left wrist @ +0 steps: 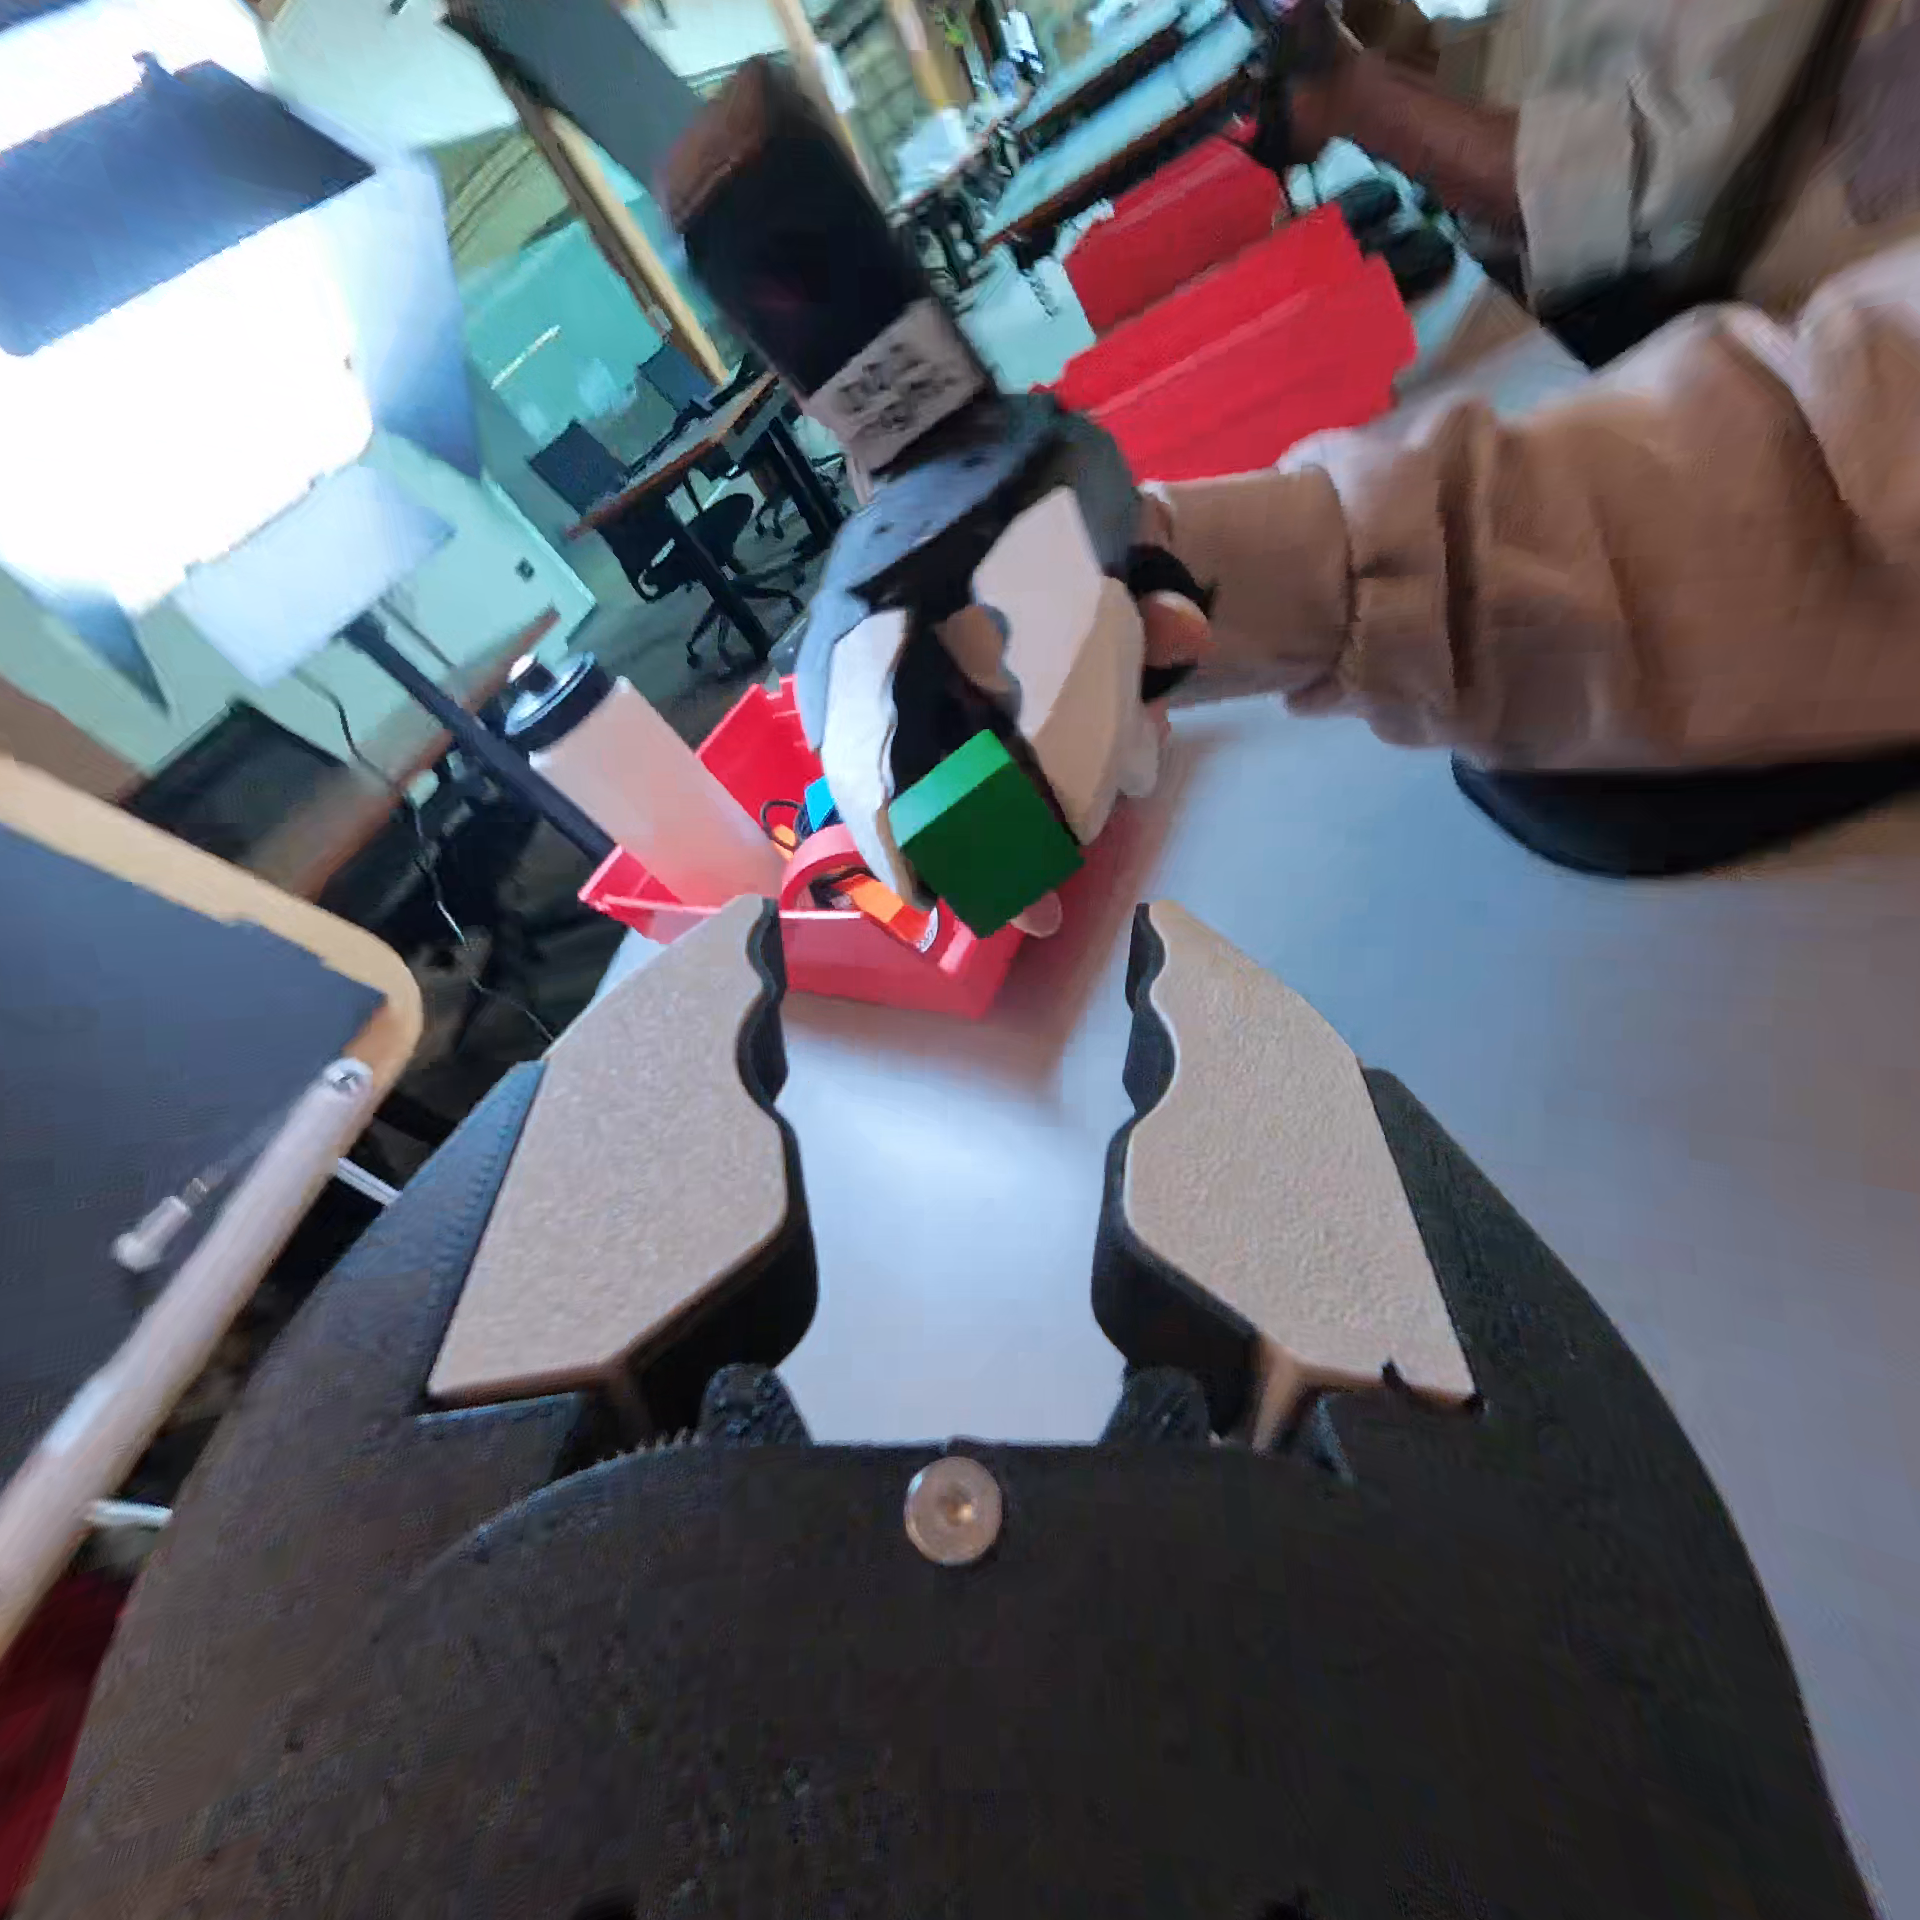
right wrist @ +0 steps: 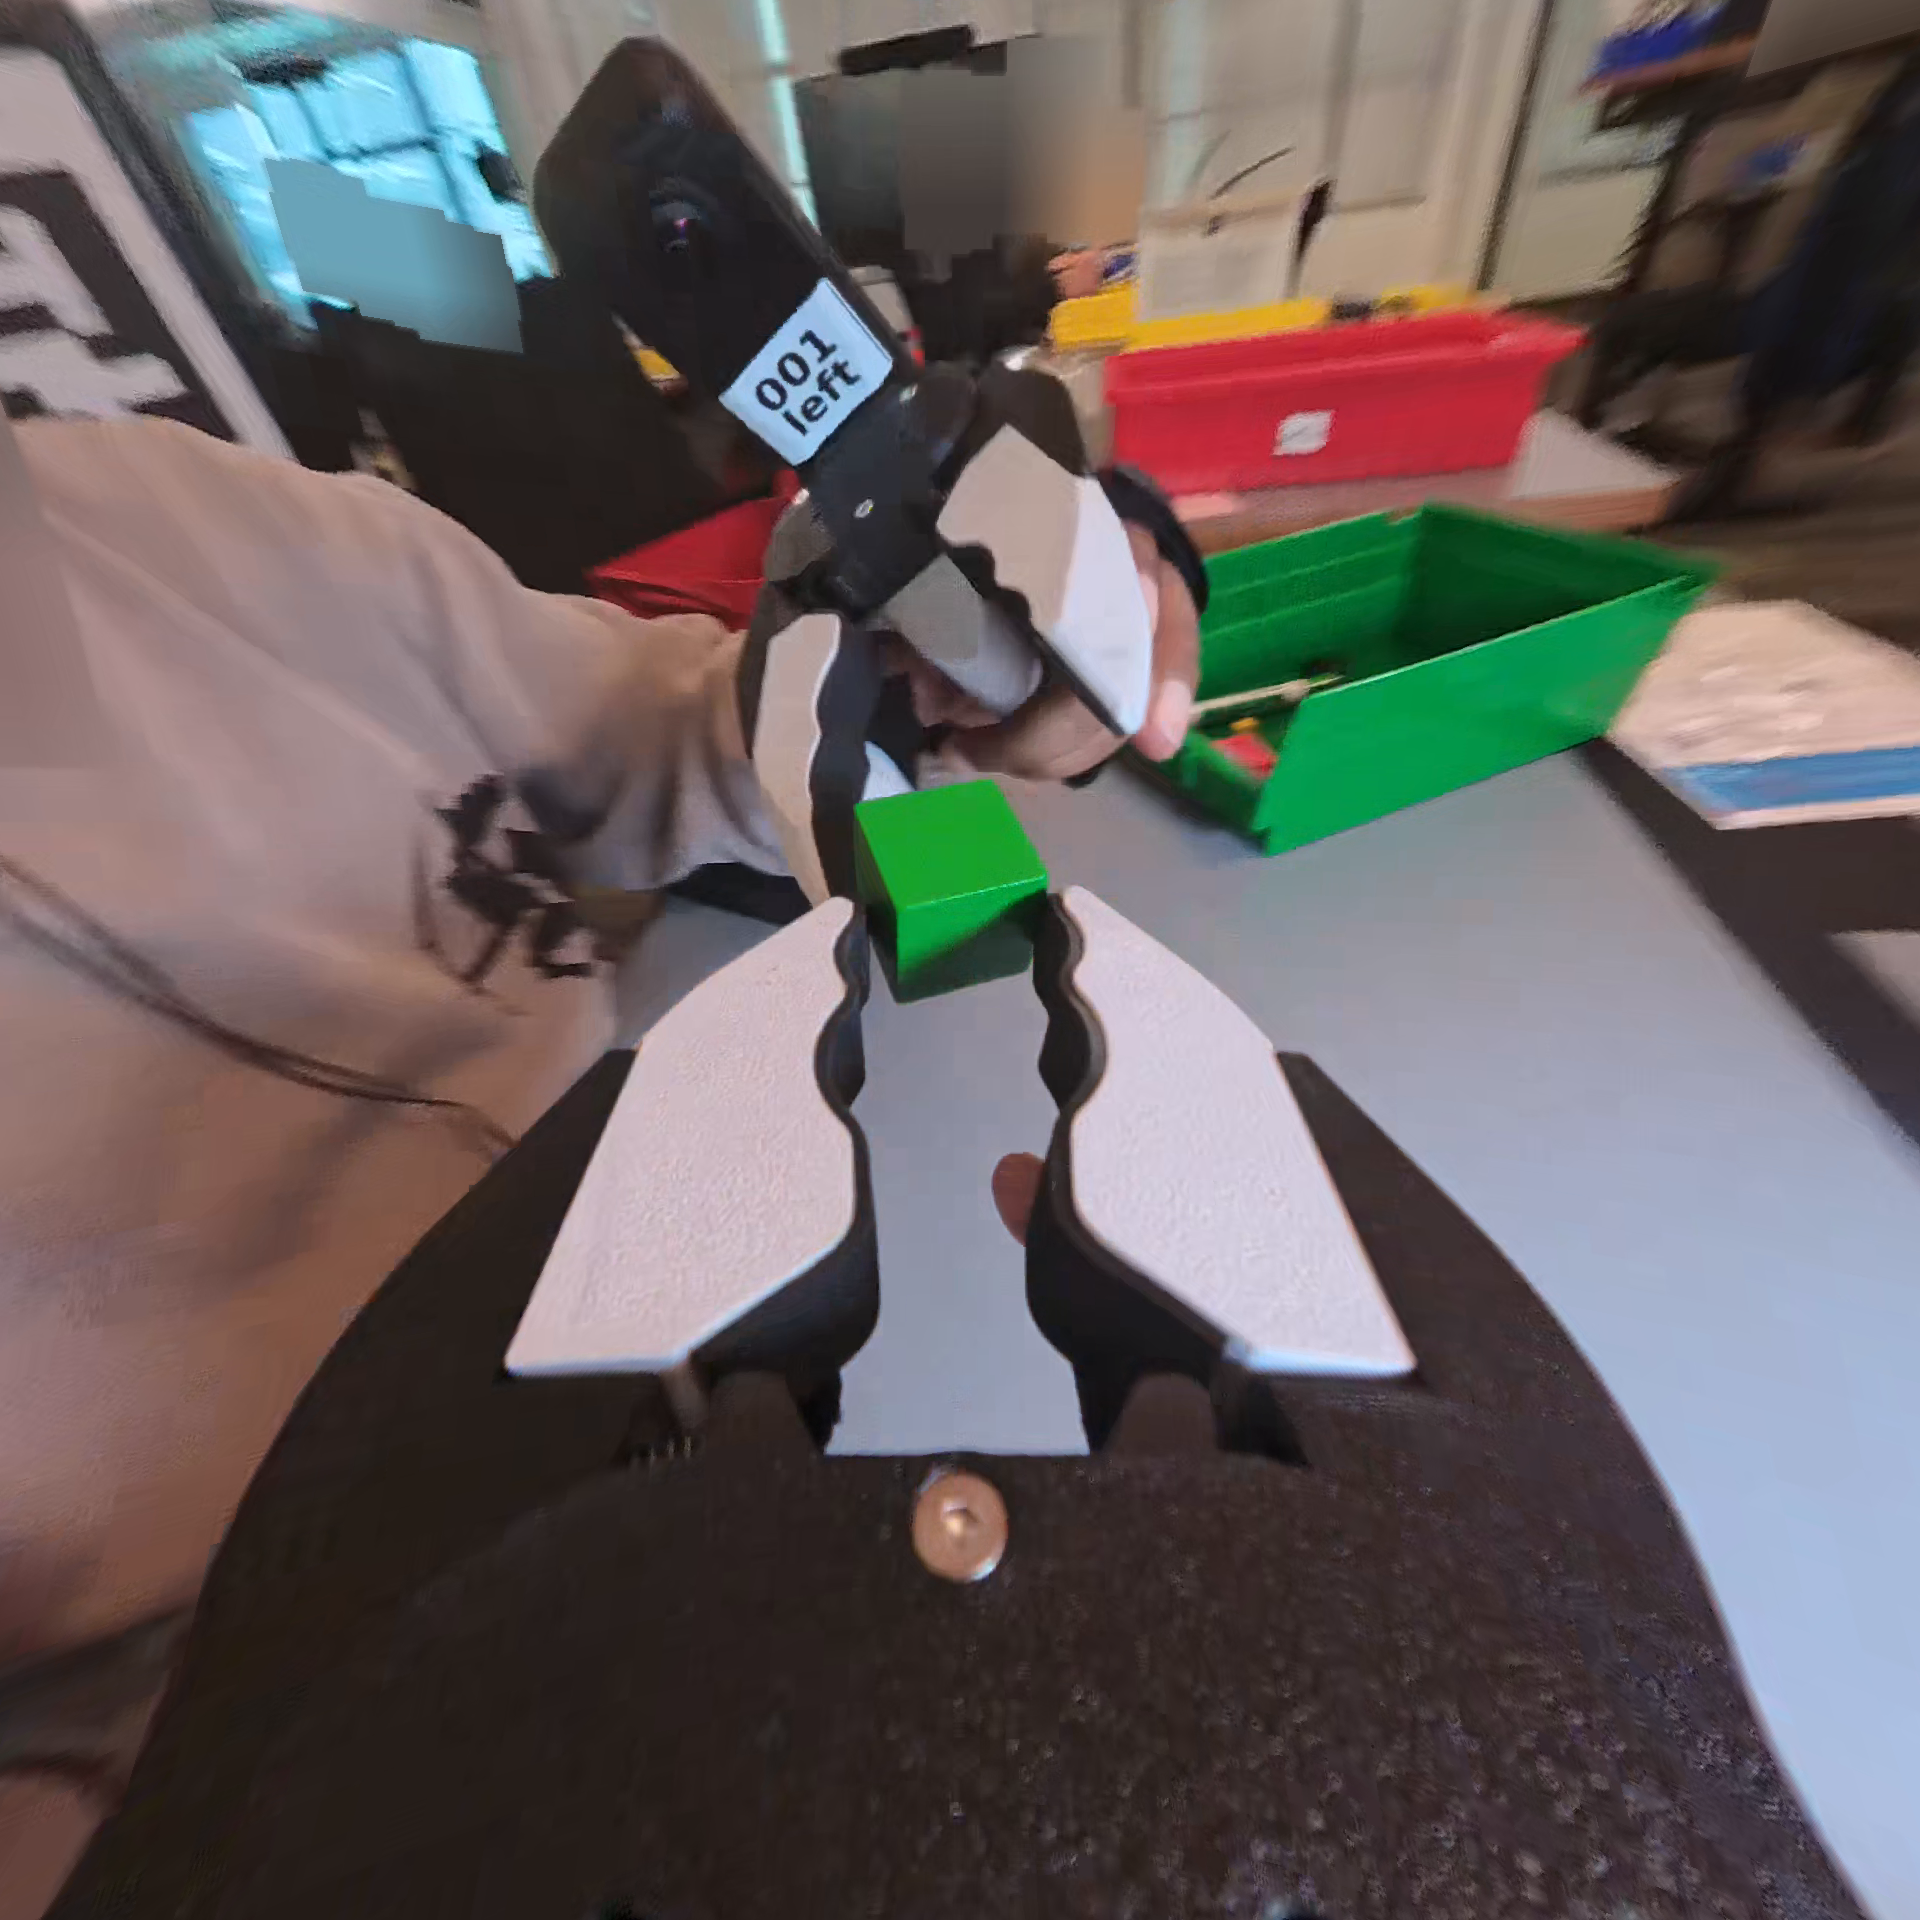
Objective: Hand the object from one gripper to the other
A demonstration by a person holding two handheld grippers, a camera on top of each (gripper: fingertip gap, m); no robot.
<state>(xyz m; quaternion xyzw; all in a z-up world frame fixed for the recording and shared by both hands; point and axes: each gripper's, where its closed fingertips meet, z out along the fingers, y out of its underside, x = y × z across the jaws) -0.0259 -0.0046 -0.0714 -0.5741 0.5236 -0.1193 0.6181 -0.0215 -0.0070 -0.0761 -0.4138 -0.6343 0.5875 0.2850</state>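
Green cube (right wrist: 948,894) is up in the air above the grey table (right wrist: 1455,1091), pinched at the tips of the right gripper (right wrist: 951,914), w/ 1 finger (right wrist: 727,1132) pressed on each side; jaws narrow, clamped on it. In the left wrist view the same cube (left wrist: 982,831) sits tilted btwn the right gripper's (left wrist: 977,862) tips, just beyond the left gripper (left wrist: 951,925), whose jaws stand wide apart w/ nothing btwn them, only table (left wrist: 1558,1143) showing thru the gap. The left gripper (right wrist: 966,769) shows in the right wrist view too, hanging close behind the cube; can't tell if it touches. Behind: red bin (left wrist: 883,966) w/ tape and small items, white bottle (left wrist: 644,779) beside it. Green bin (right wrist: 1455,675) sits farther back on the table.
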